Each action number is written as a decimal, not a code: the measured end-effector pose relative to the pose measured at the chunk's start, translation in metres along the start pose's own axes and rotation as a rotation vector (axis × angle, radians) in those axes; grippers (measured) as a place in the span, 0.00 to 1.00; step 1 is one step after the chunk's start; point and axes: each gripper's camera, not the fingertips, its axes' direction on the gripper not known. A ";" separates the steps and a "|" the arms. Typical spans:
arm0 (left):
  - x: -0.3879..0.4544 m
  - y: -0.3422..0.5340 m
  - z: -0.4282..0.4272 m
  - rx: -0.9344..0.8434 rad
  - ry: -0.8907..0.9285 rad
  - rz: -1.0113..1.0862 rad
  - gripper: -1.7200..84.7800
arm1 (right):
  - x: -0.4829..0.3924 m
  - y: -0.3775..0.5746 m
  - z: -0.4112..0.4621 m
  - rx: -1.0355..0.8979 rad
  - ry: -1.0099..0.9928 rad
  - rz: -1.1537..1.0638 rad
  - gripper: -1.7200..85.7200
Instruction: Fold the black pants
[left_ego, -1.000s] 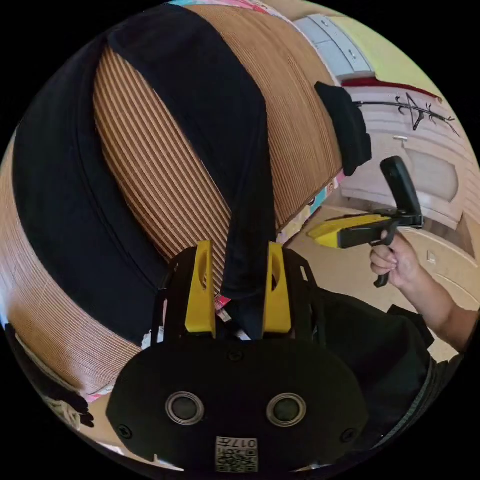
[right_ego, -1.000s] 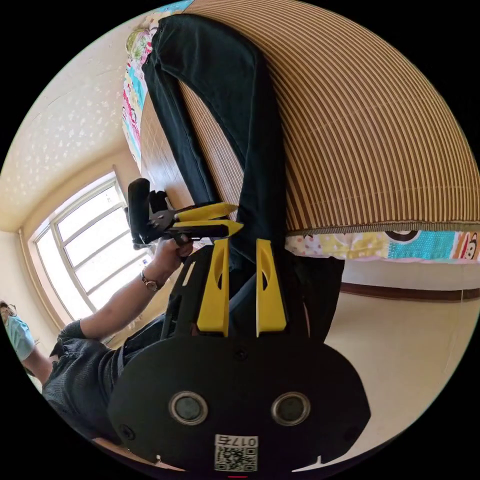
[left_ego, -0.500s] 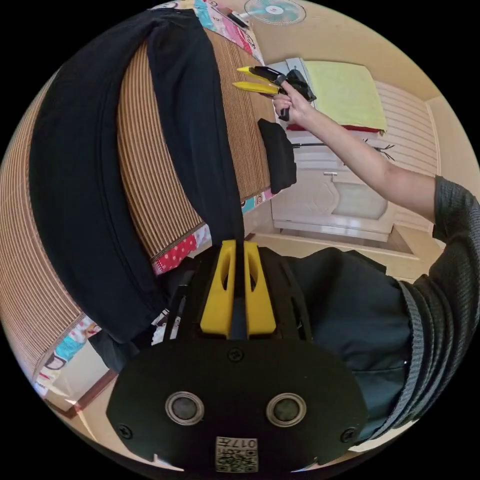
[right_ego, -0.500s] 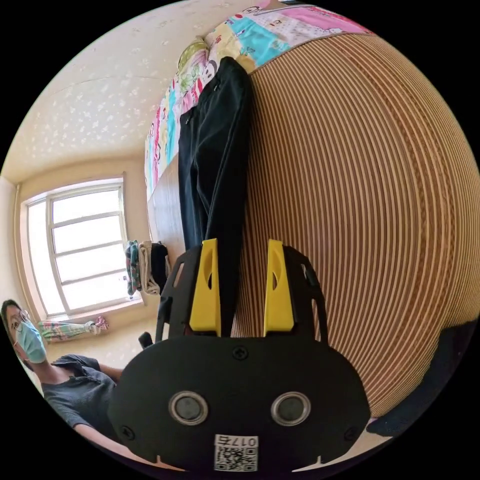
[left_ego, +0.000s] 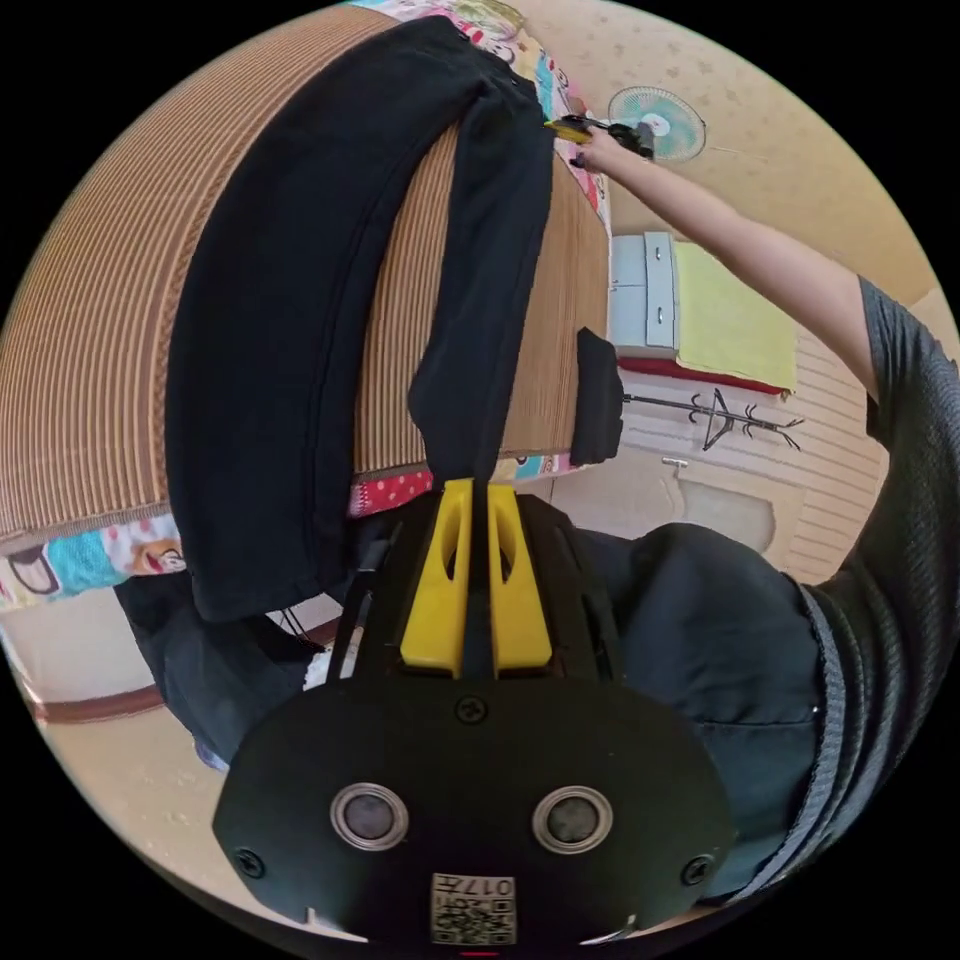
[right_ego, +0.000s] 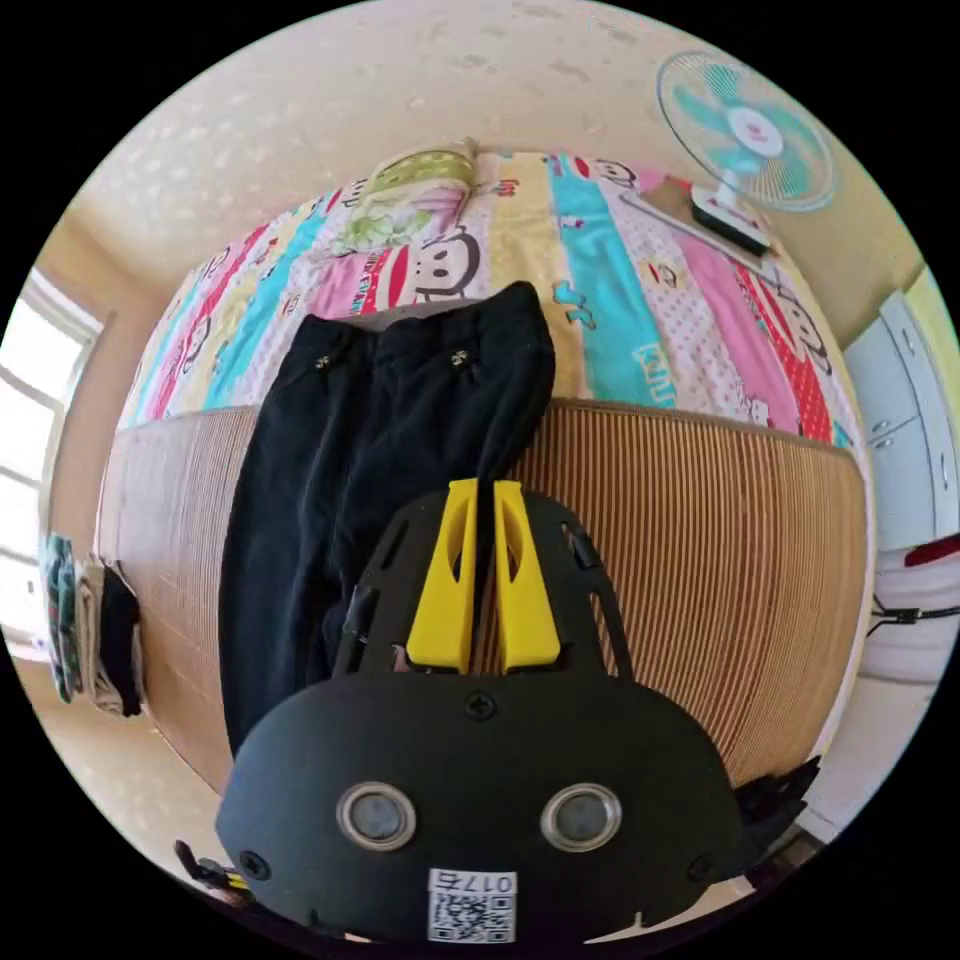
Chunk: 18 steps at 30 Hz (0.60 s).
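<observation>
Your left gripper (left_ego: 477, 492) is clamped narrow on the cuff end of one leg of the black pants (left_ego: 290, 300), the cloth rising out of the jaws toward 12 o'clock in the left gripper view. Your right gripper (right_ego: 484, 492) is pinched just as narrow on the waist corner, which runs up to 12 o'clock in the right gripper view. The pants lie along the striped mat (right_ego: 690, 520), waistband on the colourful quilt (right_ego: 620, 290), the other leg draped over the bed edge at 8 o'clock in the left gripper view. The main risk, I judge, is that free leg: lift the held one across and its hanging weight may drag the pair off. Thin bites could slip too.
</observation>
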 end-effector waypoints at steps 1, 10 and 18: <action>-0.004 0.002 -0.001 -0.002 -0.019 -0.024 0.05 | -0.045 -0.001 -0.013 0.057 0.042 -0.096 0.06; -0.029 0.023 -0.018 0.008 -0.156 -0.150 0.06 | -0.183 -0.053 0.063 -0.020 -0.441 -0.141 0.05; -0.050 0.019 -0.026 -0.019 -0.143 -0.167 0.07 | -0.093 0.143 0.096 -0.214 -0.609 -0.050 0.10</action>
